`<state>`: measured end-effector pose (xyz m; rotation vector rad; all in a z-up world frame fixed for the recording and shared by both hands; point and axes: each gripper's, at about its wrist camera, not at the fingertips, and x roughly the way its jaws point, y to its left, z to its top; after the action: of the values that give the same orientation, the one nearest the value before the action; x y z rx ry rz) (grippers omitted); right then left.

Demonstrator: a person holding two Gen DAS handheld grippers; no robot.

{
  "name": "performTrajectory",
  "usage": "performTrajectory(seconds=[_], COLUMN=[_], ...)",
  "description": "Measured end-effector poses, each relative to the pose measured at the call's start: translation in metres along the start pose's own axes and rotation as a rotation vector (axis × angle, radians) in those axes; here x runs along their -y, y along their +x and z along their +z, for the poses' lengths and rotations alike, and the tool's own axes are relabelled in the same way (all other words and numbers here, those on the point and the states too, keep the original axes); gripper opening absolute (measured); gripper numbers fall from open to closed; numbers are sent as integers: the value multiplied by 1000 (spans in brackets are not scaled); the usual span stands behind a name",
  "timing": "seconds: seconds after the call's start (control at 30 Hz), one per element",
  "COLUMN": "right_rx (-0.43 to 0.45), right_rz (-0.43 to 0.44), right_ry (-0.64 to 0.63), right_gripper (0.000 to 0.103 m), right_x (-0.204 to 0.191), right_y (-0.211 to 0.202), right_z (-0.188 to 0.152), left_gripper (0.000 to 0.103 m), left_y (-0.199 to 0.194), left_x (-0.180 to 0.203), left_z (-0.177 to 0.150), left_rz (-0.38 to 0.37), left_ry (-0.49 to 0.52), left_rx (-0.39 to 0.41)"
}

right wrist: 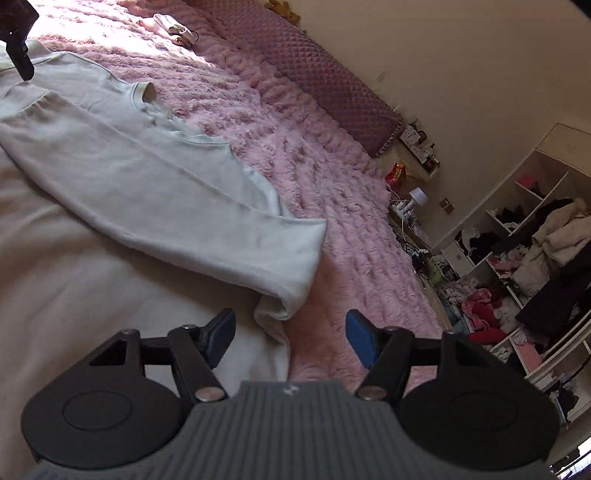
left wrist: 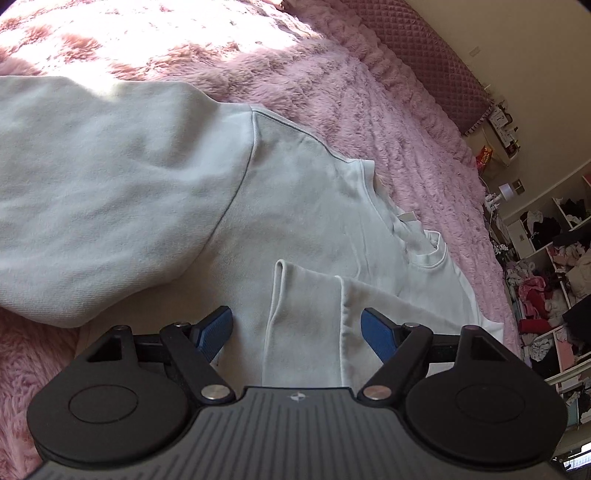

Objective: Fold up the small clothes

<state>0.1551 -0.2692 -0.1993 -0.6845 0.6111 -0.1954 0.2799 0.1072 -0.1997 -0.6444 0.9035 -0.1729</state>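
A white sweatshirt [left wrist: 295, 192] lies flat on a fluffy pink blanket [left wrist: 388, 122]. One sleeve [left wrist: 92, 192] is folded across its body, neckline [left wrist: 406, 229] to the right. My left gripper [left wrist: 297, 326] hovers open just above the other sleeve's ribbed cuff [left wrist: 306, 306]; the cuff lies between the blue pads [left wrist: 218, 332], which do not touch it. In the right wrist view the sweatshirt [right wrist: 55, 277] has that sleeve [right wrist: 147, 184] folded across it. My right gripper [right wrist: 291, 332] is open over the sweatshirt's side edge [right wrist: 273, 317], below the sleeve's fold [right wrist: 299, 273].
A quilted pink headboard [right wrist: 332, 85] runs along the wall. Beyond the bed stand a nightstand with a red snack bag [right wrist: 397, 171], a small lamp [right wrist: 417, 195] and open shelves stuffed with clothes [right wrist: 517, 266]. Small light items [right wrist: 173, 26] lie far up the blanket. A dark part of the left gripper [right wrist: 18, 44] shows top left.
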Motion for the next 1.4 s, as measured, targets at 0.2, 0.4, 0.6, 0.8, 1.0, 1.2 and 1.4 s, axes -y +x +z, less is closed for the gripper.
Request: performTrajectory(seconds=[0.2, 0.4, 0.6, 0.8, 1.0, 1.2, 1.4], right_rx=[-22, -39, -63, -76, -54, -49, -99], right_rz=[-19, -18, -56, -68, -65, -132, -99], right_ry=[-36, -12, -19, 16, -37, -78, -135], right_gripper=[62, 62, 62, 62, 52, 0, 0], right_x=[-6, -12, -17, -21, -35, -32, -31], right_y=[16, 19, 31, 39, 50, 54, 59], right_z=[-5, 8, 12, 17, 22, 18, 1], left_gripper=[81, 7, 5, 5, 5, 5, 5], left_y=[17, 20, -8, -53, -27, -24, -11], left_x=[9, 6, 17, 17, -8, -20, -23], left_z=[5, 3, 7, 23, 26, 14, 11], left_rz=[-47, -46, -107, -140, -31, 1, 100], left_ry=[22, 26, 24, -9, -23, -67, -67], left_rx=[-37, -33, 66, 267, 173, 178, 123])
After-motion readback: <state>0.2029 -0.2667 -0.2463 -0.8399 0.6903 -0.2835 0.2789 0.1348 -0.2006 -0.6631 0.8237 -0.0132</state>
